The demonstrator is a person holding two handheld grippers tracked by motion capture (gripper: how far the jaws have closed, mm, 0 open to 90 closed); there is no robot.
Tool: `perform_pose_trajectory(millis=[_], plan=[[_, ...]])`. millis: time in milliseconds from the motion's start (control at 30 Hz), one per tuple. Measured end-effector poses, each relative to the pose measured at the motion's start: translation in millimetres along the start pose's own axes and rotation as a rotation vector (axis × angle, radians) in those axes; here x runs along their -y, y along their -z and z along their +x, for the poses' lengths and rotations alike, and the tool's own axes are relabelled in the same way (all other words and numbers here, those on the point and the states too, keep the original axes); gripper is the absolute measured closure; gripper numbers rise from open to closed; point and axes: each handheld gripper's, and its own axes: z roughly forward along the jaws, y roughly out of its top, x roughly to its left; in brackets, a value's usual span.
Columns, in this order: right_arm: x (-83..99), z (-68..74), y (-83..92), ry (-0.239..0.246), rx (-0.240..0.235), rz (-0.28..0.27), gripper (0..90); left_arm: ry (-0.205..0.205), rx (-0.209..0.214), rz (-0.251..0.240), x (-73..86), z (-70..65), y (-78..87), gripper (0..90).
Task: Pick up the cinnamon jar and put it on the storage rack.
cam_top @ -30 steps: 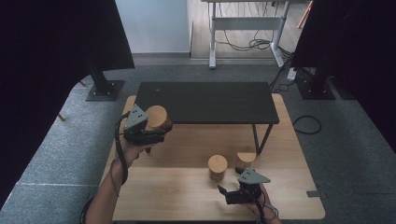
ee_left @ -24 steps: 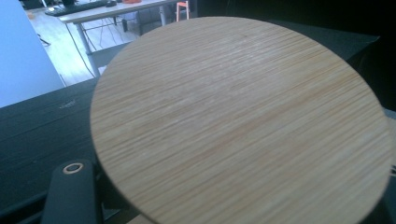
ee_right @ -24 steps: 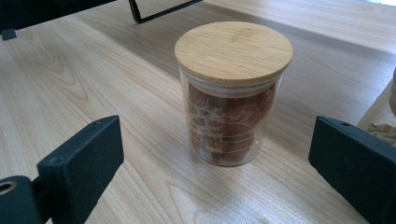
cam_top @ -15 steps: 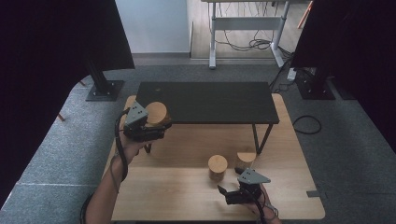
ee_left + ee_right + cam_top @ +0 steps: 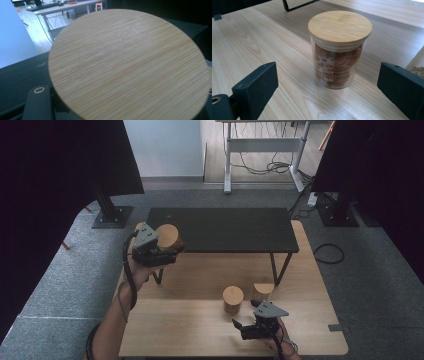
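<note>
My left gripper [image 5: 171,251] is shut on a glass jar with a round wooden lid [image 5: 167,236] and holds it in the air by the left end of the black low shelf [image 5: 225,227]. In the left gripper view that lid [image 5: 127,65] sits close to the camera. My right gripper [image 5: 242,329] rests low near the table's front edge, its jaws wide open. A second lidded jar [image 5: 338,50] with reddish contents stands just ahead of the right gripper [image 5: 327,77], between the jaw lines but untouched. In the high view this jar [image 5: 233,299] stands upright on the wooden table [image 5: 190,330].
A third wooden-lidded jar [image 5: 262,291] stands right of the second one, under the black shelf's front right leg area, and shows at the edge of the right gripper view [image 5: 418,67]. Grey carpet surrounds the table; black stands and desks lie beyond.
The left gripper has crept slightly up and toward the black shelf with its jar. The right gripper and the jars on the table have not moved.
</note>
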Motion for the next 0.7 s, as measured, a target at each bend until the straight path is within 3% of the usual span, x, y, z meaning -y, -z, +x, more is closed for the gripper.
perform_pose_trajectory(millis=[700], plan=[[1.8,2.9,1.0,0.004,-0.004,0.006,2.5,-0.020,-0.021,0.011,-18.0,-2.2,-18.4,25.1]])
